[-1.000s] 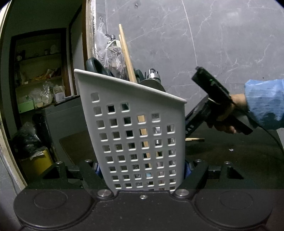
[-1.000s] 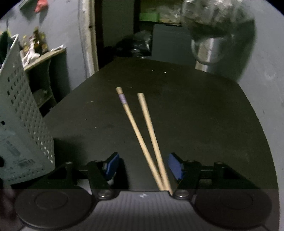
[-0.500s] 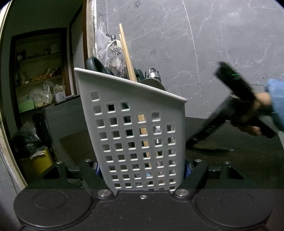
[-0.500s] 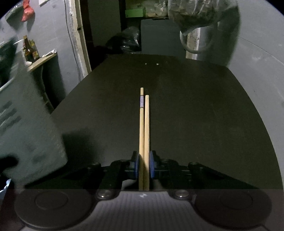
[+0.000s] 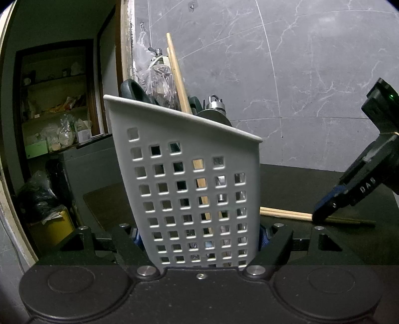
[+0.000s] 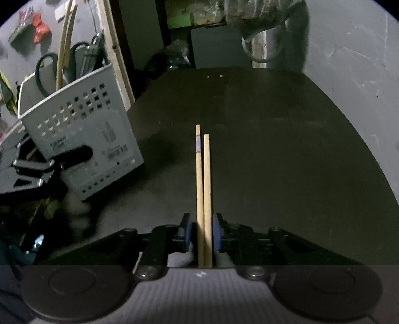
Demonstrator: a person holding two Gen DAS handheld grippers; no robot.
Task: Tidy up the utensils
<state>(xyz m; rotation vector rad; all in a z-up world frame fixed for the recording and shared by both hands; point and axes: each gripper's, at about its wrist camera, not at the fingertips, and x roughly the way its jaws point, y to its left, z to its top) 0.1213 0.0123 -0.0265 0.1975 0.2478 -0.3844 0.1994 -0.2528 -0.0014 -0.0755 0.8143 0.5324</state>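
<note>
My left gripper is shut on the lower part of a white perforated basket, which it holds tilted. The basket holds scissors, wooden chopsticks and metal utensils. Two more wooden chopsticks lie side by side, low over the dark table. They run between the blue pads of my right gripper, whose jaws are opening, with a thin gap beside the left pad. In the left wrist view the right gripper stands at the chopsticks, right of the basket. The basket and left gripper show at left.
A grey marble wall stands behind the table. A plastic bag hangs by a tap behind the basket. A doorway with cluttered shelves lies to the left. The table's far edge meets a pipe and a hanging bag.
The right gripper closed around the two splayed chopsticks and drew them parallel, then slid away from the basket; its pads now stand slightly wider. The left gripper and basket have not moved.
</note>
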